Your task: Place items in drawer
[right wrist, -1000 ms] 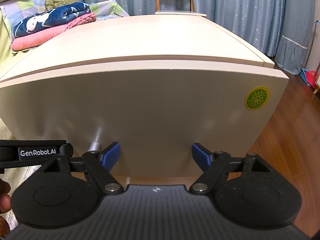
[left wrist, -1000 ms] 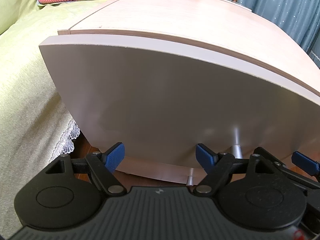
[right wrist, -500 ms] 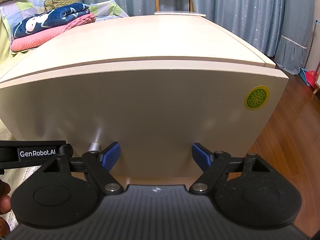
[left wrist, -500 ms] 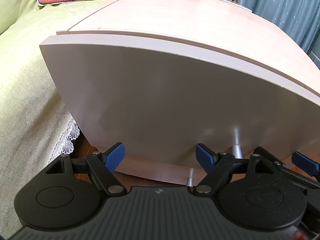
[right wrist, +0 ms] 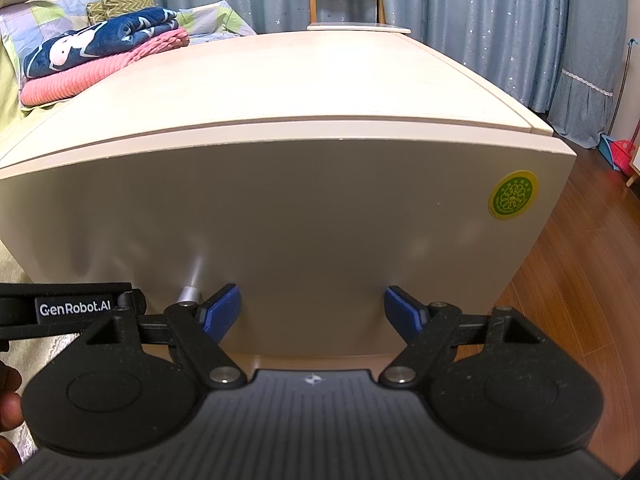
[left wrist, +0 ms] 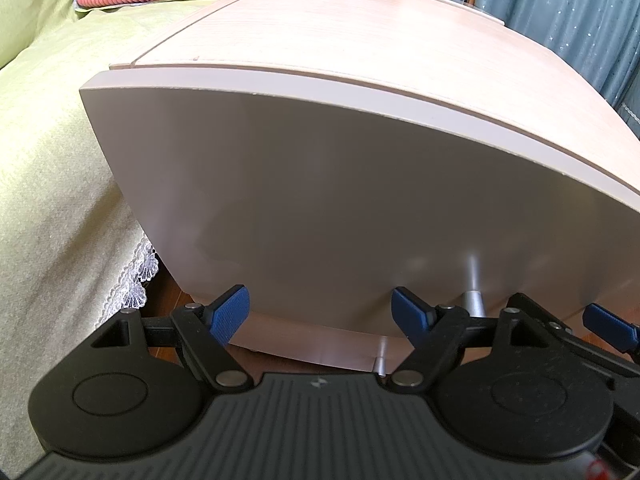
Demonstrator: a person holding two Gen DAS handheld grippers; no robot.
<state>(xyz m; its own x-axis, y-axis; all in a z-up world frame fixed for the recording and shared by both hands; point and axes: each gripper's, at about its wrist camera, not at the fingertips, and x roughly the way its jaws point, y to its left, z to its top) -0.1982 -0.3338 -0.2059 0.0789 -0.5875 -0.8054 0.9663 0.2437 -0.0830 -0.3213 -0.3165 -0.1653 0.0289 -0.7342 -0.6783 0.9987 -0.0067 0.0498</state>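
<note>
L gripper point(left wrist: 320, 312) jaws wide, empty | R gripper point(right wrist: 312, 312) same, wide, nothing held | drawer front point(right wrist: 280, 232) shut, just ahead of both | metal knob point(right wrist: 189, 294) betw. grippers = grab pt | rigid, prob heavy-ish slide; glossy face slippery, pull knob straight

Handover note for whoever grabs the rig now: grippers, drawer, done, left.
Left gripper: open, empty, facing the drawer front from close up, left of the silver knob.
Right gripper: open, empty, facing the same front, right of the knob.
Drawer: shut. A second knob shows on the panel below.
Items to stow: none in either view. The cabinet top is bare; the folded blankets lie on the bed beside it.
Done: nothing visible yet.
Left: pull the drawer open by the knob, fetch the items, put them in, probably close it.
</note>
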